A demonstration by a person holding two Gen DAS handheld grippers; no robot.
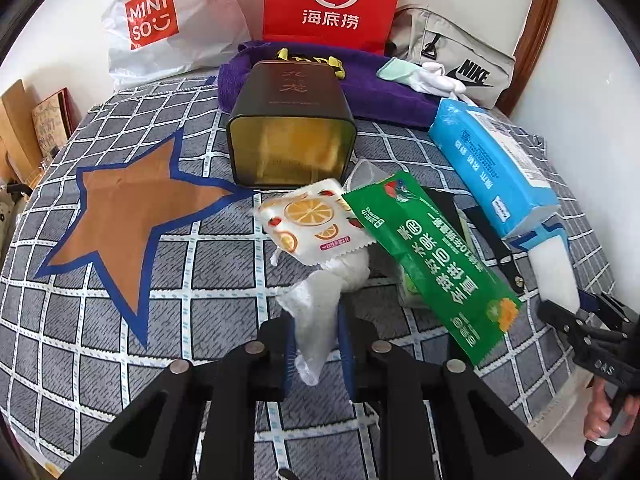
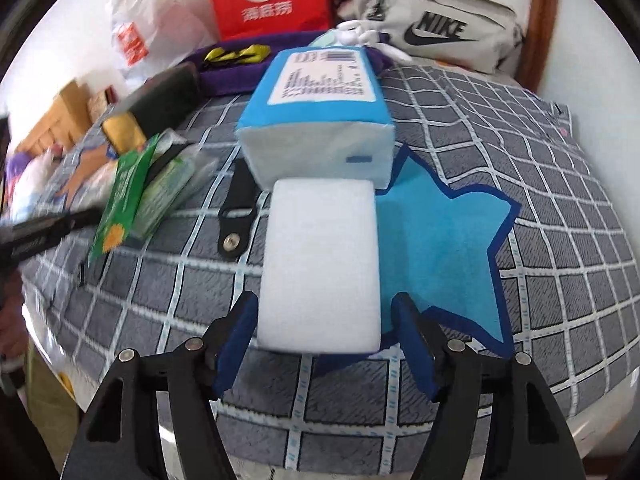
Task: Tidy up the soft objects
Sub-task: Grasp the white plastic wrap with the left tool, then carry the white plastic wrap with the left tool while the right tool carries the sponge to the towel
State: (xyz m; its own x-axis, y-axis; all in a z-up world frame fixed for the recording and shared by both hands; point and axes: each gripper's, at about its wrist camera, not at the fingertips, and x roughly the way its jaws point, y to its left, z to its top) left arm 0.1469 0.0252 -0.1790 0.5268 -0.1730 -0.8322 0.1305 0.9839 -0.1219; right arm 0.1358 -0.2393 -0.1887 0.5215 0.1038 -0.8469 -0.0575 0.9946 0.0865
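My left gripper point(image 1: 318, 332) is shut on a crumpled clear plastic bag point(image 1: 320, 292) near the front of the bed. Just beyond it lie an orange-print wipe packet point(image 1: 308, 220) and a long green packet point(image 1: 424, 256). A white soft block point(image 2: 320, 264) lies at the near end of a blue tissue pack point(image 2: 316, 120). My right gripper point(image 2: 324, 344) is open around the block's near end, with a gap at each pad. The left wrist view shows the same block point(image 1: 554, 268), the tissue pack point(image 1: 492, 168) and the right gripper point(image 1: 576, 308) at the right.
An open dark tin point(image 1: 292, 136) lies on its side mid-bed, a purple towel point(image 1: 380, 88) behind it. At the back stand a red paper bag point(image 1: 332, 0), a white Miniso bag point(image 1: 160, 20) and a grey Nike bag point(image 1: 460, 60). A black strap point(image 2: 236, 208) lies beside the block.
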